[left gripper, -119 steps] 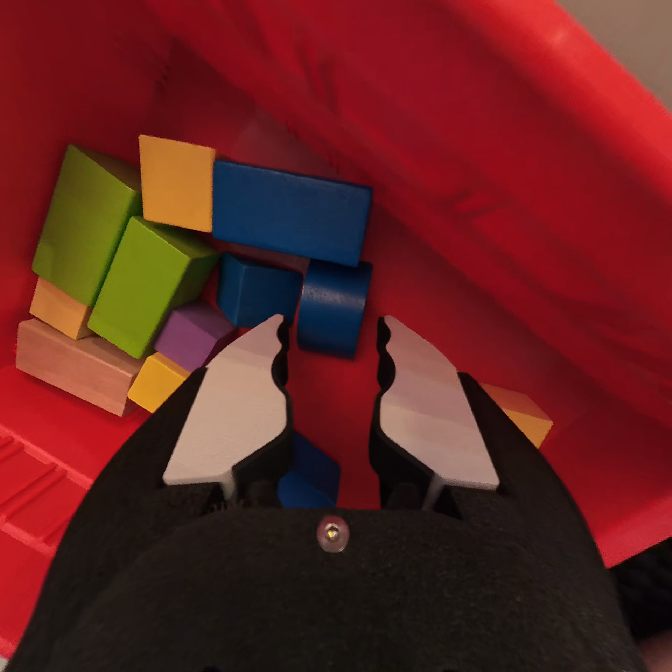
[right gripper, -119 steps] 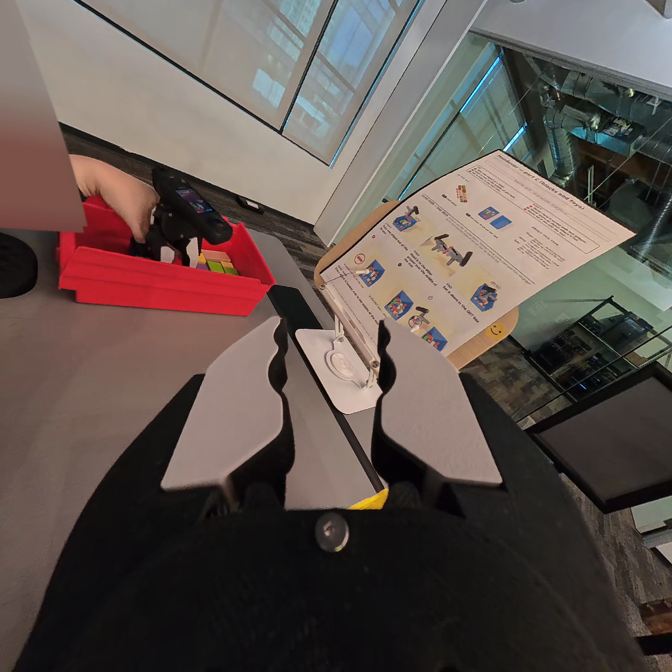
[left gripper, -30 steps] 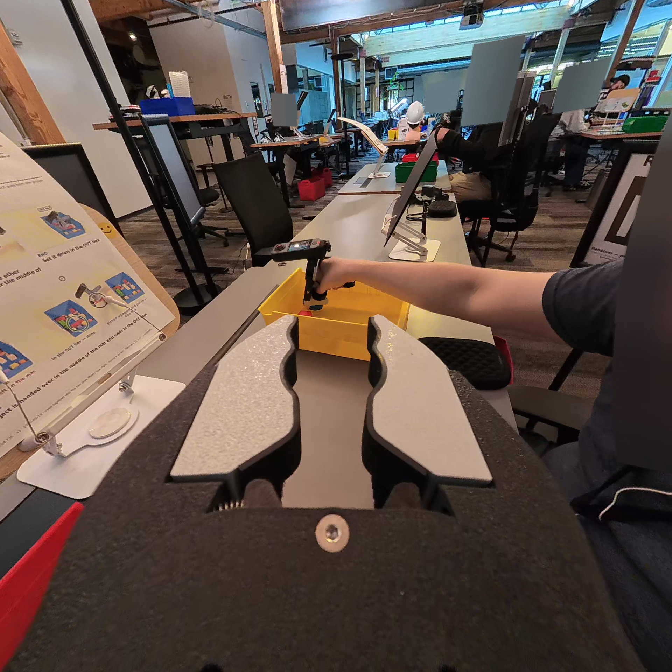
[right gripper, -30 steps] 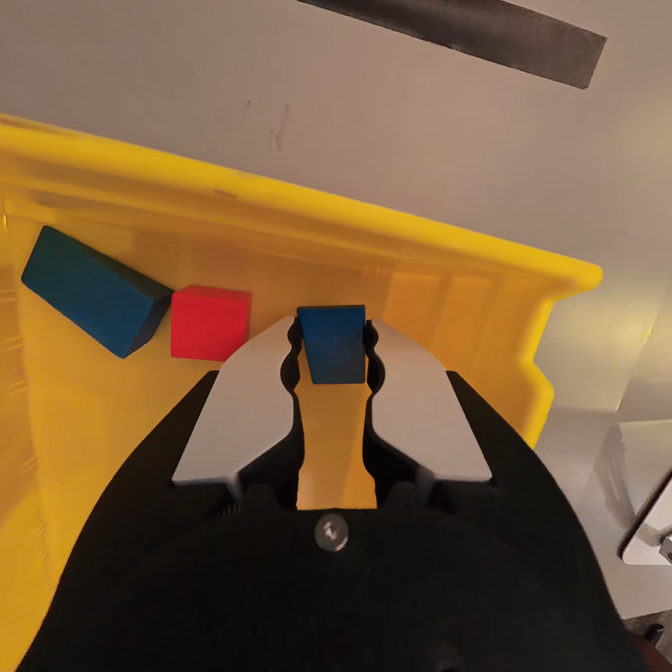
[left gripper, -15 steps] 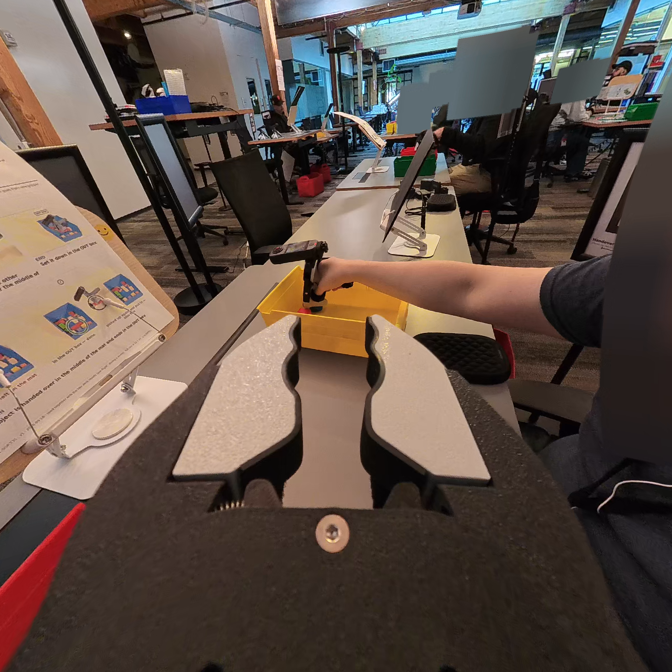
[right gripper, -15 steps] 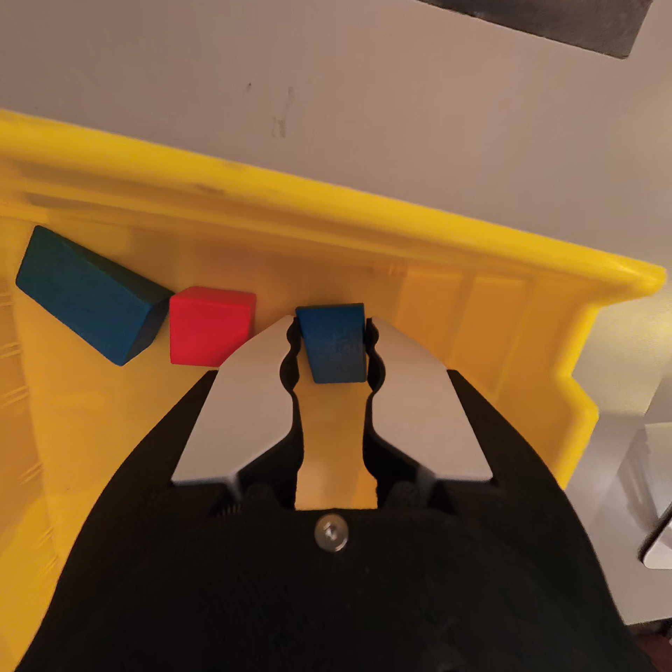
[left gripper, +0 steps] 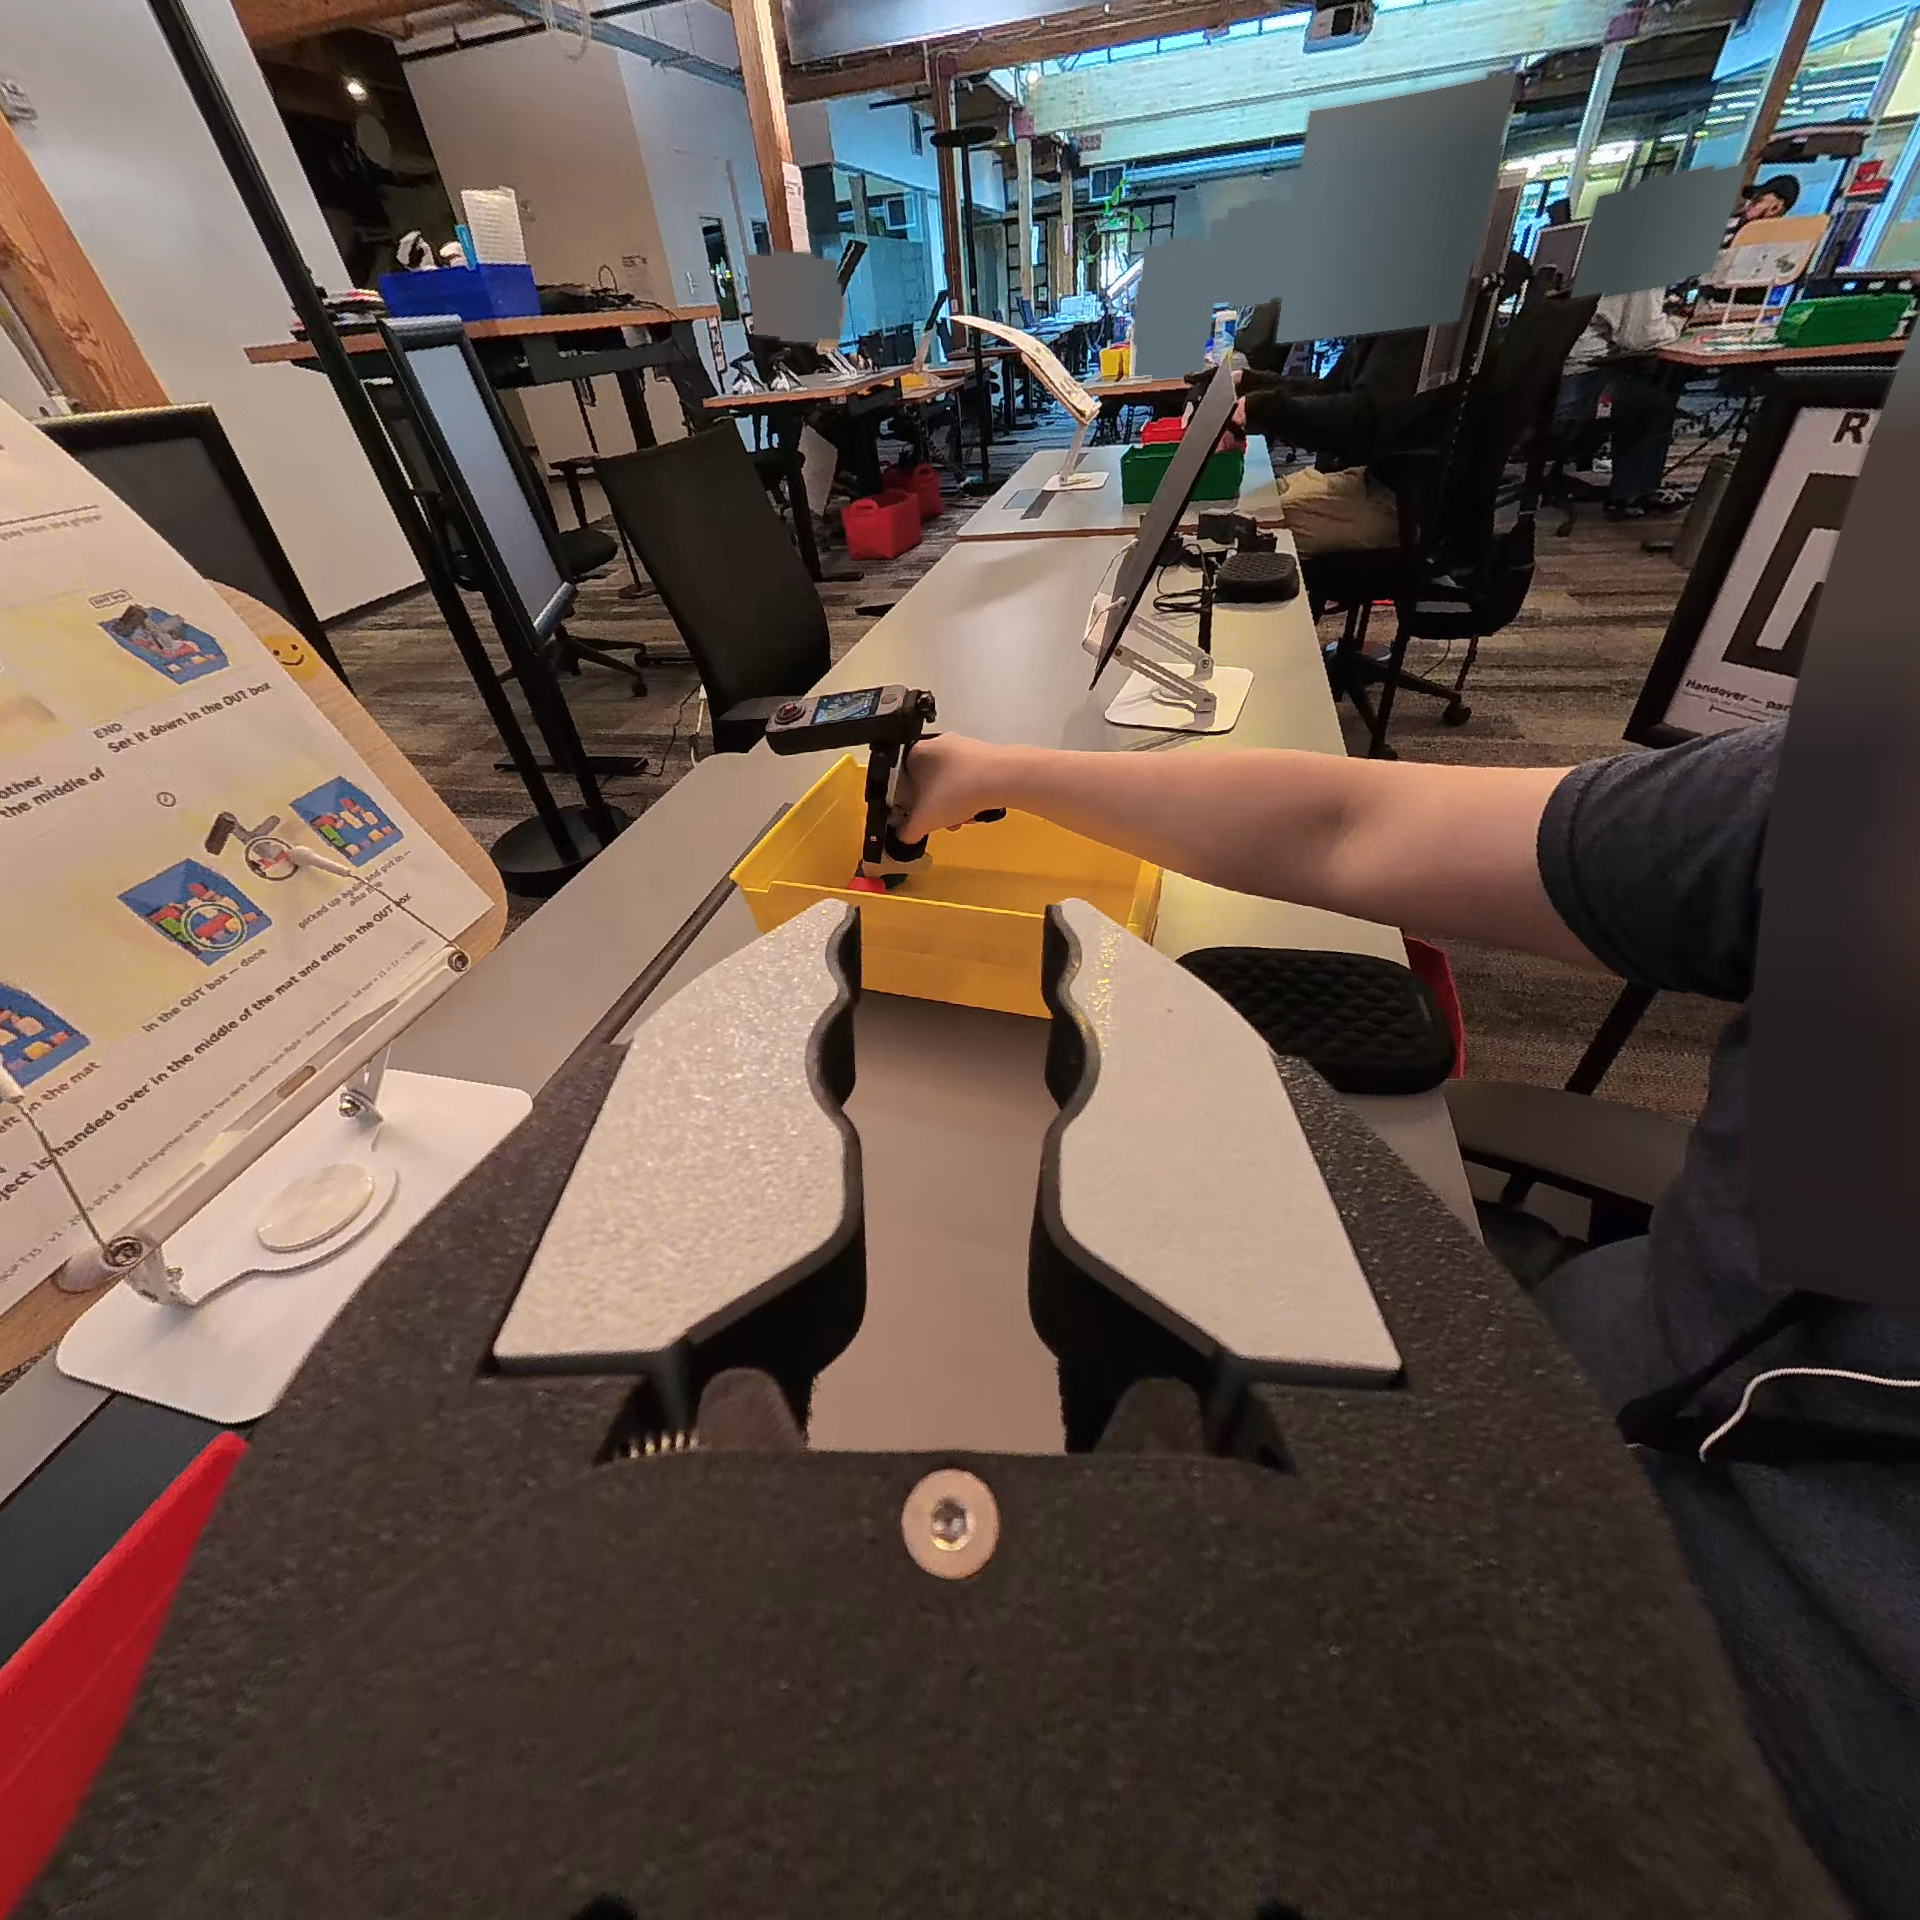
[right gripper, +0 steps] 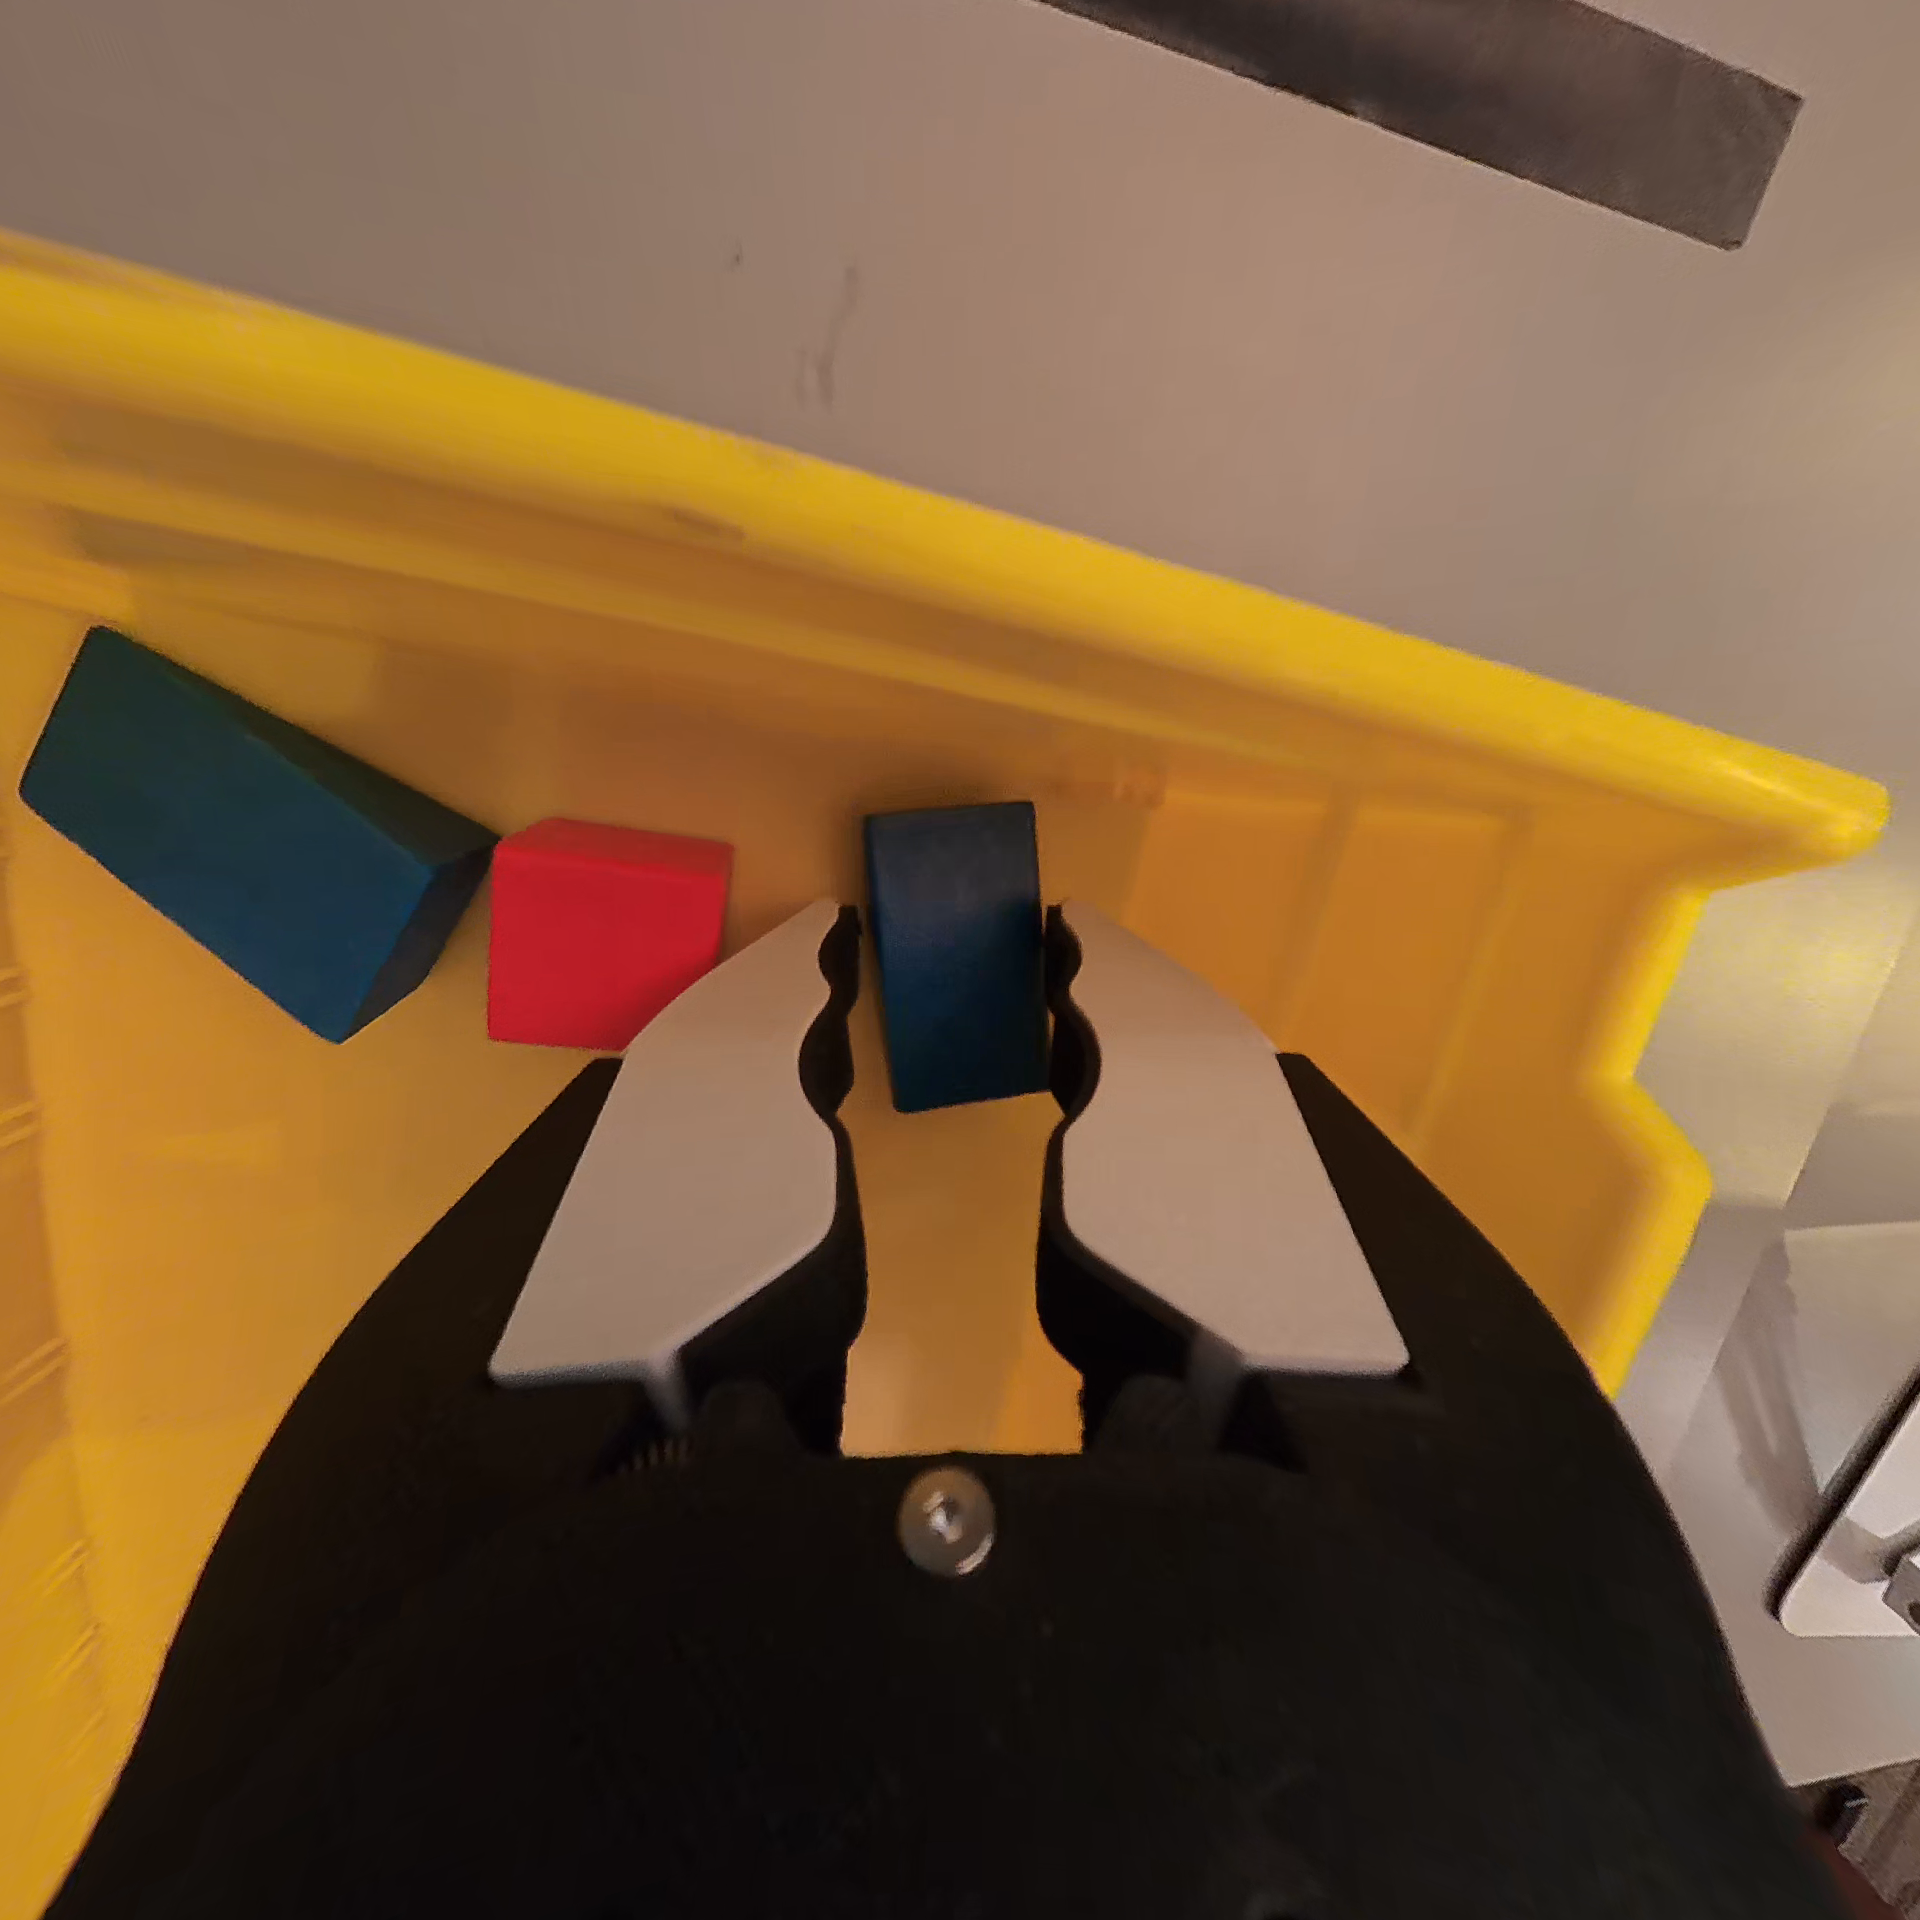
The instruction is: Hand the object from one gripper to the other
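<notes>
Now the right gripper reaches down into the yellow bin, its fingers closed on the small blue block right of the red cube. Release should be gentle, low over the floor. Left gripper waits empty, part-spread.

The yellow bin held three blocks: two blue blocks and one red block.
</notes>
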Demonstrator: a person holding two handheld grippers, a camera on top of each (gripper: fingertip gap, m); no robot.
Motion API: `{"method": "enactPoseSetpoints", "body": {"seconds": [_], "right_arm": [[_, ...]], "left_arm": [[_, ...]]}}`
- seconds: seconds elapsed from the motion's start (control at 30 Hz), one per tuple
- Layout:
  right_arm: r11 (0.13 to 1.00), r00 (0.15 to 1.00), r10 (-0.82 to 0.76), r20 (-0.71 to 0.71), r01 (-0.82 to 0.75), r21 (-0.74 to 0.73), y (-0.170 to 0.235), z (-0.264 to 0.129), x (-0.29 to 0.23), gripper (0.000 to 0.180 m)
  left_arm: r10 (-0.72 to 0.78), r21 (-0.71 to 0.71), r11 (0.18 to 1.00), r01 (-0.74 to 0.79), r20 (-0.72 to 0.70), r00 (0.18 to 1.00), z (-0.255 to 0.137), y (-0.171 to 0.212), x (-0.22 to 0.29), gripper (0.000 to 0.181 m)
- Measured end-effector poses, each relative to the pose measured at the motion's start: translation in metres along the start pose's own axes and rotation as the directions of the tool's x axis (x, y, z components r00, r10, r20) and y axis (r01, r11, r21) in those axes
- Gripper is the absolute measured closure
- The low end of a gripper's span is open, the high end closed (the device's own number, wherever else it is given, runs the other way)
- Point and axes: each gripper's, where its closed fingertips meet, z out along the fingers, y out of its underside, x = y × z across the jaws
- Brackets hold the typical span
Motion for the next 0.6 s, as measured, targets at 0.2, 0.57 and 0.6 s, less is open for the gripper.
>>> {"method": "enactPoseSetpoints", "body": {"seconds": [0.2,0.57,0.6], "right_arm": [[0.999,1.000,-0.018,0.015,0.017,0.039,-0.003,-0.015,-0.004,0.144],[0.821,0.989,-0.061,0.131,-0.025,0.570,-0.036,-0.189,-0.042,0.143],[0.777,0.981,-0.092,0.171,-0.037,0.628,-0.038,-0.212,-0.055,0.143]], "left_arm": [[-0.002,-0.009,1.000,0.002,0.020,1.000,-0.006,0.001,-0.004,0.148],[-0.020,-0.424,0.836,0.348,0.611,0.792,-0.098,0.123,-0.120,0.148],[-0.031,-0.456,0.789,0.411,0.639,0.769,-0.105,0.141,-0.127,0.148]]}}
